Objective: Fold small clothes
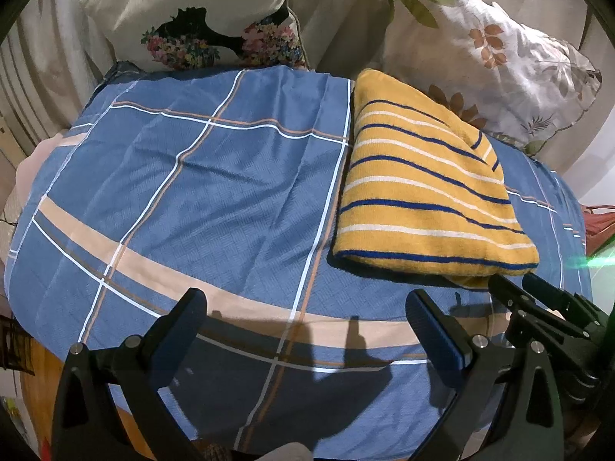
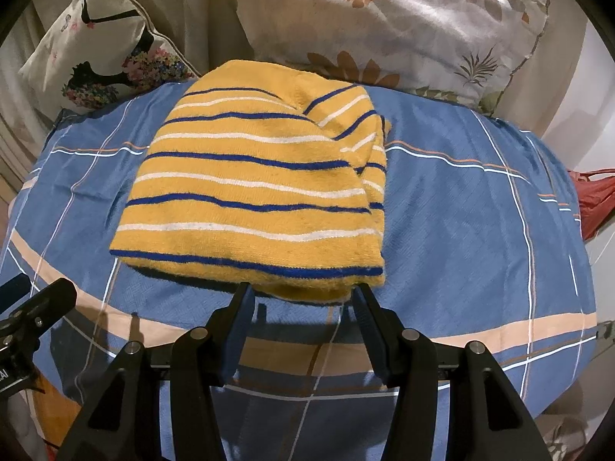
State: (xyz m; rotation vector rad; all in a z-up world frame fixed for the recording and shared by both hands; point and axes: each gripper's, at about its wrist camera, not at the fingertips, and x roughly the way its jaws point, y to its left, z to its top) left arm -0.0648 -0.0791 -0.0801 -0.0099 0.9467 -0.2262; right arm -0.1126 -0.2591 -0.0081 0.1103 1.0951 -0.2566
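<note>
The yellow striped garment (image 2: 253,188) lies folded into a compact rectangle on the blue plaid sheet (image 2: 461,230) that covers the surface, toward its far side, with two floral pillows (image 2: 384,19) propped behind it. The right claw (image 2: 303,296) is released, its jaws spread on either side of the garment's near hem, close to it or just touching (the view does not settle which). The left claw (image 1: 307,307) is also released and grasps nothing, hovering over bare sheet to the left of the garment and nearer than it.

The fold looks close to done; one sleeve layer still bulges at the right far corner. To finish well, I would close the right claw on all layers of the near hem together, not just the top one, and lift only slightly so the stack does not slide apart. The left claw could pin the left edge while the right squares the hem.
</note>
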